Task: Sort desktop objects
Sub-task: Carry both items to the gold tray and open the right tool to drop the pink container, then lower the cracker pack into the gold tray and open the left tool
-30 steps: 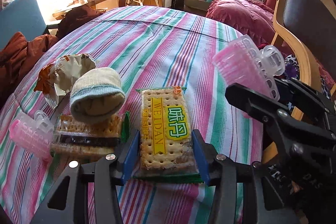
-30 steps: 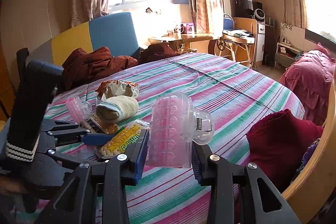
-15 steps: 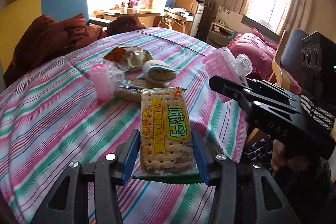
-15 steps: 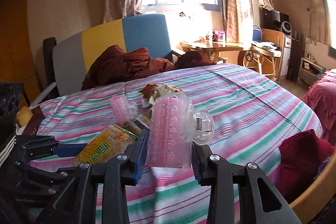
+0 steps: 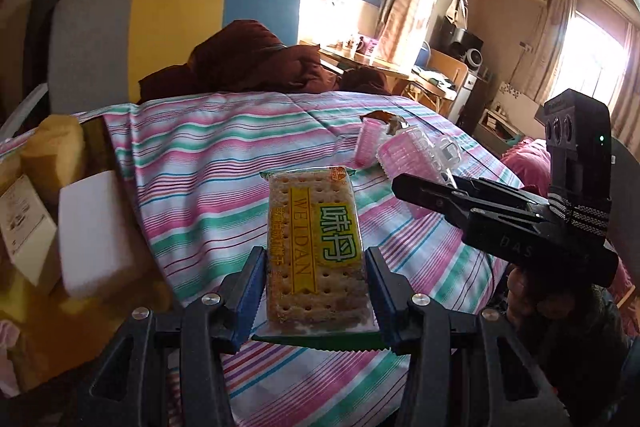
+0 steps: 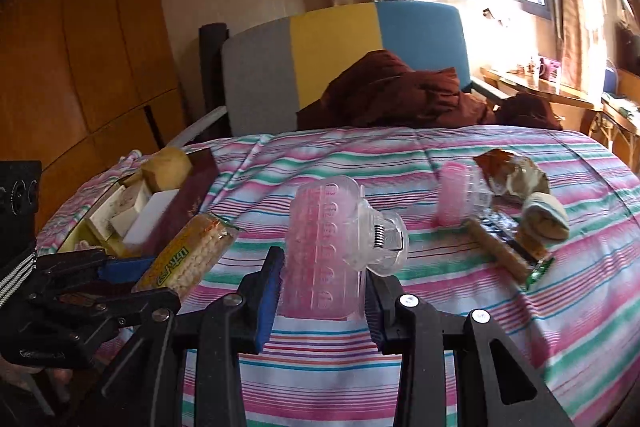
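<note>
A: Far left: open dark-red box (image 6: 188, 203) at tabletop edge, white foam blocks and yellow sponge pieces inside. Likely a sorting bin, judging by contents.

B: Noted. Left gripper (image 5: 316, 291)?

A: Fingers clamped on clear-wrapped rectangular cracker packet with yellow-green label (image 5: 316, 243), held off the striped pink-green tablecloth (image 5: 208, 187), just right of the box.

B: Right gripper (image 6: 320, 291)?

A: Fingers closed on translucent pink plastic hair roller with clear spring clip (image 6: 332, 247), also lifted clear of the cloth.

B: Further right?

A: Loose pile on the tabletop: second pink roller (image 6: 454, 195), long wrapped biscuit bar (image 6: 504, 251), rolled cream sock (image 6: 546, 217), crumpled brown-white snack wrapper (image 6: 510, 173). Bar touching sock; wrapper just behind.

B: Step in hand?

A: Carry phase, both loads up, nothing released yet. Task partway, pile unsorted.

B: Next move?

A: Probably bring packet over the box or a snack spot, lower, open fingers. Roller needs its own place; unclear where. Watch packet: gripped at lower end only, could tip.
</note>
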